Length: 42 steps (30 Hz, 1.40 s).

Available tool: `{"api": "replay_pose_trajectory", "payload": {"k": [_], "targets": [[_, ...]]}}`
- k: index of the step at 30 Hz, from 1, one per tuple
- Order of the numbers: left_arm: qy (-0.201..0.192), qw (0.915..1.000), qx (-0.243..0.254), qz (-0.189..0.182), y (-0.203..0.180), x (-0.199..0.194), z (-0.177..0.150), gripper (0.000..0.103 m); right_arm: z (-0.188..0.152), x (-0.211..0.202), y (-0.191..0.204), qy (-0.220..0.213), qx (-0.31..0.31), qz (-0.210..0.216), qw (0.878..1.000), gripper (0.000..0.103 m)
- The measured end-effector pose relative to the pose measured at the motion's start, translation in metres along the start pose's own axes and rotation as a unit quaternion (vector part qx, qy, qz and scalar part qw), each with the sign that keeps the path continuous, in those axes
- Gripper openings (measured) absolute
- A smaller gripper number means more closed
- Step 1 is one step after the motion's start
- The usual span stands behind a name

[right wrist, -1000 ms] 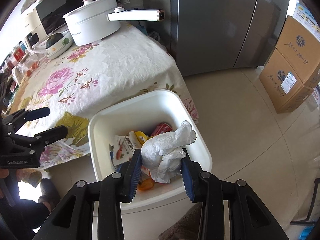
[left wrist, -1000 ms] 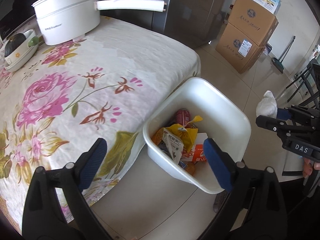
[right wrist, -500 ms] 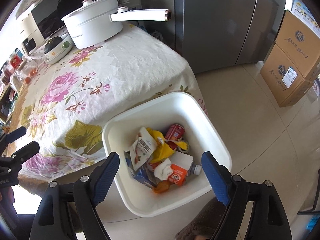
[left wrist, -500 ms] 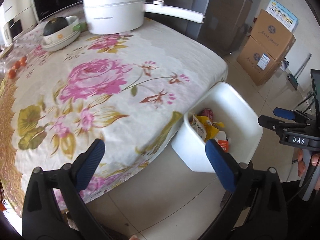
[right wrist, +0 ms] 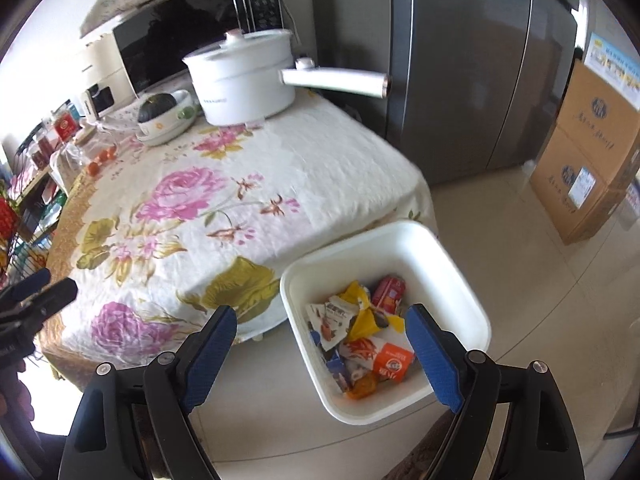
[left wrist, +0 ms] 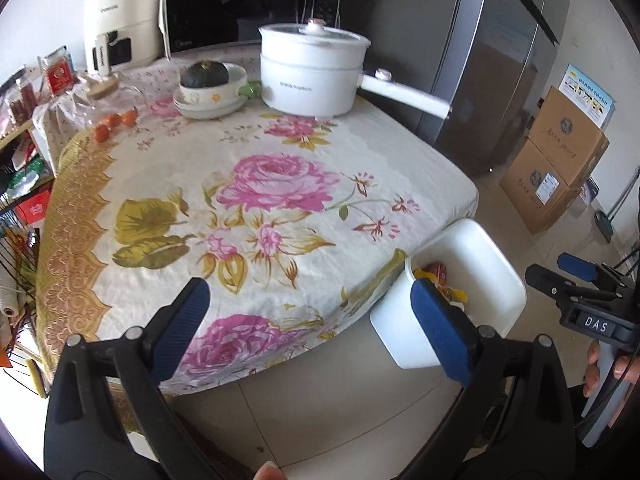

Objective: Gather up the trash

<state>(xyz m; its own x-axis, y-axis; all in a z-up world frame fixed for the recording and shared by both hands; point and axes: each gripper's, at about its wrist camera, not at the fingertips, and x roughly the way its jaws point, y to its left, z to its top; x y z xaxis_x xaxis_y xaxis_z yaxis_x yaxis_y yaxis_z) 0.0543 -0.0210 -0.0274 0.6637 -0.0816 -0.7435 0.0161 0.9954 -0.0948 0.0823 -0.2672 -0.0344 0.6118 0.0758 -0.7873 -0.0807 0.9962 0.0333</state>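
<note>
Trash sits in the white bin on the floor, just beside the desk's near right corner: red can, yellow wrapper, orange carton, torn packets. In the left view the bin shows past the desk edge, partly behind a tool finger.

Right tool jaws wide apart, nothing between the pads, above the bin's near rim. Left tool also wide open and empty, over the desk's near edge.

Desk has a floral cloth. Far edge: white pot, handle sticking out over the right edge, bowl with a dark squash just left of it, a few small oranges at the far left. Fridge and cardboard boxes beyond.
</note>
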Motion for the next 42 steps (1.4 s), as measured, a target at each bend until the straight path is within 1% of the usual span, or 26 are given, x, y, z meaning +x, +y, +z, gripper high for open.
{"api": "replay_pose_trajectory", "payload": {"k": [2, 4, 6, 12, 14, 15, 18, 20, 22, 26, 31, 42], "targets": [[-0.034, 0.9993, 0.002, 0.013, -0.003, -0.02, -0.002, 0.1, -0.004, -0.017, 0.004, -0.027, -0.007, -0.011, 1.0, 0.089], [-0.055, 0.9983, 0.001, 0.019, -0.005, -0.034, -0.006, 0.1, -0.01, -0.035, 0.007, -0.054, -0.01, -0.021, 0.998, 0.09], [-0.067, 0.9976, -0.003, 0.016, -0.008, -0.044, -0.01, 0.1, -0.014, -0.047, 0.008, -0.072, -0.011, -0.027, 0.997, 0.091], [-0.067, 0.9976, -0.017, 0.001, -0.011, -0.058, -0.026, 0.1, -0.031, -0.081, 0.017, -0.123, -0.027, -0.033, 0.991, 0.096], [-0.067, 0.9976, -0.017, -0.001, -0.01, -0.059, -0.028, 0.1, -0.036, -0.091, 0.022, -0.146, -0.039, -0.036, 0.988, 0.102], [-0.067, 0.9977, -0.015, -0.001, -0.009, -0.059, -0.029, 0.1, -0.038, -0.095, 0.025, -0.159, -0.045, -0.039, 0.986, 0.103], [-0.075, 0.997, -0.018, 0.009, -0.007, -0.061, -0.032, 0.1, -0.04, -0.099, 0.03, -0.176, -0.054, -0.047, 0.982, 0.103], [-0.083, 0.9962, -0.022, 0.015, -0.005, -0.063, -0.032, 0.1, -0.04, -0.096, 0.032, -0.174, -0.054, -0.048, 0.982, 0.103], [-0.088, 0.9956, -0.024, 0.02, -0.004, -0.064, -0.032, 0.101, -0.039, -0.091, 0.031, -0.162, -0.048, -0.042, 0.985, 0.103], [-0.086, 0.9956, -0.024, 0.028, -0.004, -0.062, -0.033, 0.102, -0.038, -0.085, 0.027, -0.145, -0.033, -0.036, 0.988, 0.103], [-0.08, 0.9961, -0.016, 0.035, -0.008, -0.061, -0.036, 0.102, -0.04, -0.082, 0.023, -0.141, -0.023, -0.043, 0.989, 0.103], [-0.096, 0.9949, -0.001, 0.031, -0.017, -0.068, -0.036, 0.102, -0.041, -0.081, 0.02, -0.138, -0.021, -0.049, 0.989, 0.103]]}}
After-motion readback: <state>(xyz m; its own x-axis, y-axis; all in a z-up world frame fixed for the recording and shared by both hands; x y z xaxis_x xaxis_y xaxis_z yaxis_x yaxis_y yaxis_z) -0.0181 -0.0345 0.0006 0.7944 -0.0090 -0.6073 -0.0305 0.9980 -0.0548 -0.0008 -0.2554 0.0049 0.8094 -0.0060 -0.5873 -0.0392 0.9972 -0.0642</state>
